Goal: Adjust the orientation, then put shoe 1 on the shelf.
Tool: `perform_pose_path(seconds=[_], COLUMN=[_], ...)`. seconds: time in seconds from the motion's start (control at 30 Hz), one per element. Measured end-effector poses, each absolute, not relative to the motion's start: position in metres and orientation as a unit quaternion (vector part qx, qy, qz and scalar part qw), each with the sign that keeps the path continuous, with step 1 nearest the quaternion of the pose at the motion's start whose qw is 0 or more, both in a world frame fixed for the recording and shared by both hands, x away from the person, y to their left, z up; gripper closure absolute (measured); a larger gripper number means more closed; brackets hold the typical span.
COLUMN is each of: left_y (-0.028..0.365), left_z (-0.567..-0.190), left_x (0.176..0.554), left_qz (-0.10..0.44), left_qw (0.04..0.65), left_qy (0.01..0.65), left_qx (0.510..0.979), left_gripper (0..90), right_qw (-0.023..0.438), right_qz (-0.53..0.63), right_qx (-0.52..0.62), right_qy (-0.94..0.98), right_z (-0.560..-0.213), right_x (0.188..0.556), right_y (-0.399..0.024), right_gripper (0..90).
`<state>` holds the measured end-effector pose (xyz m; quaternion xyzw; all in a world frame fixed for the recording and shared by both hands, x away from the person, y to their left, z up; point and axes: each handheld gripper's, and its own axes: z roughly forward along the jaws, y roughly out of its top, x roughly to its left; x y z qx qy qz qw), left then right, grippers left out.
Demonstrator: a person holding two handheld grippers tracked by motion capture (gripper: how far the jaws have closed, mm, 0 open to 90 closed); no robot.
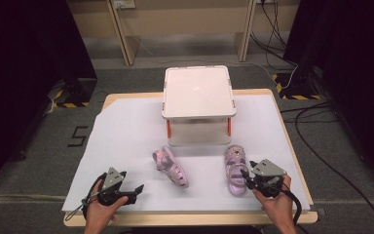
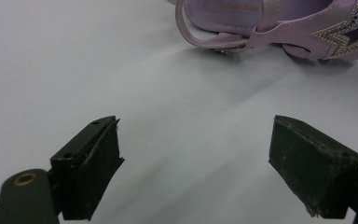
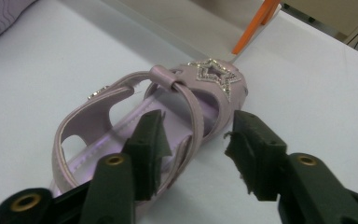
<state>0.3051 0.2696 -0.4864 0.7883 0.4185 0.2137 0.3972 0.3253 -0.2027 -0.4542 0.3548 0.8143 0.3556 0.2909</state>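
Note:
Two pink child's sandals lie on the white table top (image 1: 126, 126). The left sandal (image 1: 171, 168) lies on its side, its insole and star trim facing my left gripper (image 2: 270, 23) and its wavy sole (image 3: 0, 14) turned the other way. The right sandal (image 1: 234, 168) stands upright, toe away from me. My right gripper (image 1: 246, 176) is at its heel end. Its jaws (image 3: 193, 130) are apart, one inside the sandal (image 3: 121, 107) and one outside, with a strap and the side wall between them and no pad pressing. My left gripper (image 1: 139, 189) rests open near the front left, its jaws (image 2: 196, 140) wide with nothing between them.
A white two-level stand (image 1: 198, 90) with orange legs (image 3: 254, 28) sits at the back middle of the table. The table's front edge is close below both hands. Cables run over the floor to the right (image 1: 311, 131).

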Motion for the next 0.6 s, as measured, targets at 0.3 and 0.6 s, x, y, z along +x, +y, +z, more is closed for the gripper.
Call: perform_pose_path(seconds=[0.3,0.6], left_y=[0.271,0.273], left_z=[-0.487,-0.487], left_x=[0.303,0.299], left_qz=[0.213,0.216], left_qw=[0.398,0.393], left_qy=[0.419,0.418], left_qx=[0.788,0.790], left_gripper=[15.8,15.9], right_qw=[0.291,0.290], right_qz=[0.353,0.356], right_qx=[0.345,0.309], right_qy=[0.820,0.833], right_z=[-0.458,-0.455], right_x=[0.337,0.347], right_y=[-0.191,-0.186], right_gripper=[52.5,72.1])
